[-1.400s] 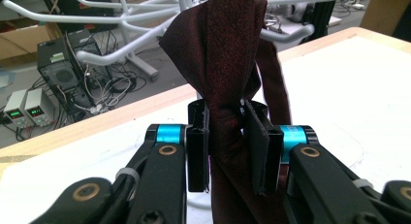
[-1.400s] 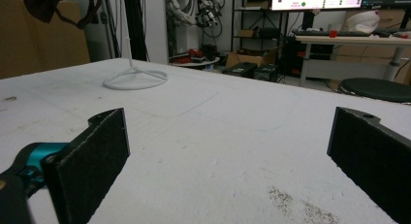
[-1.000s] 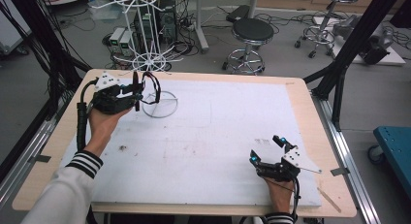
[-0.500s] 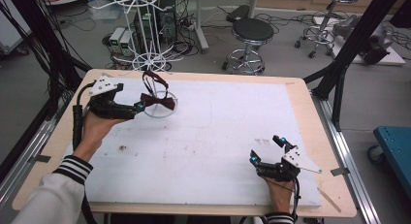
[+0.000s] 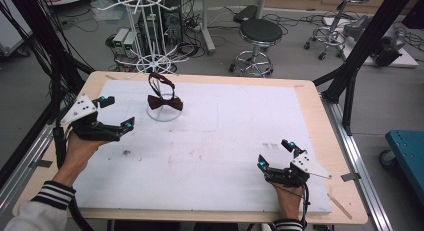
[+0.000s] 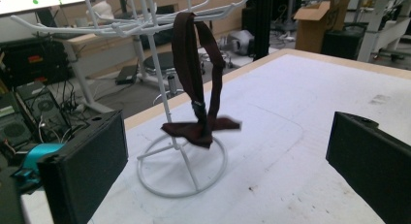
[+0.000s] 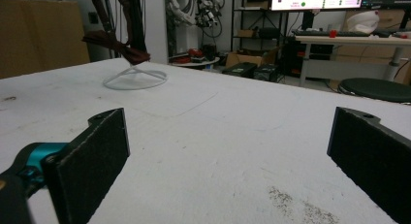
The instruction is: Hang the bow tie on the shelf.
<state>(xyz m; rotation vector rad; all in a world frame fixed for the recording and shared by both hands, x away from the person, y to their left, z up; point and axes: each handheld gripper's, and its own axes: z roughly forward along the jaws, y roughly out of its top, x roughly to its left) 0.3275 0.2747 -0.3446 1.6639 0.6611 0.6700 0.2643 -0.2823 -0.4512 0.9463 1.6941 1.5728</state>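
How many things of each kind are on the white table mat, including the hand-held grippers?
Bow tie, dark red, hanging on the rack: 1
White wire rack: 1
Grippers, left gripper and right gripper, both open: 2
Total: 4

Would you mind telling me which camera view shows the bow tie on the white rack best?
The left gripper view: the bow tie is close, its strap looped over a rack arm. The high view shows it small from above. The right gripper view catches it far off, at the top edge.

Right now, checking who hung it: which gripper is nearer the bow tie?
The left gripper, beside the bow tie; the right gripper sits far across the table.
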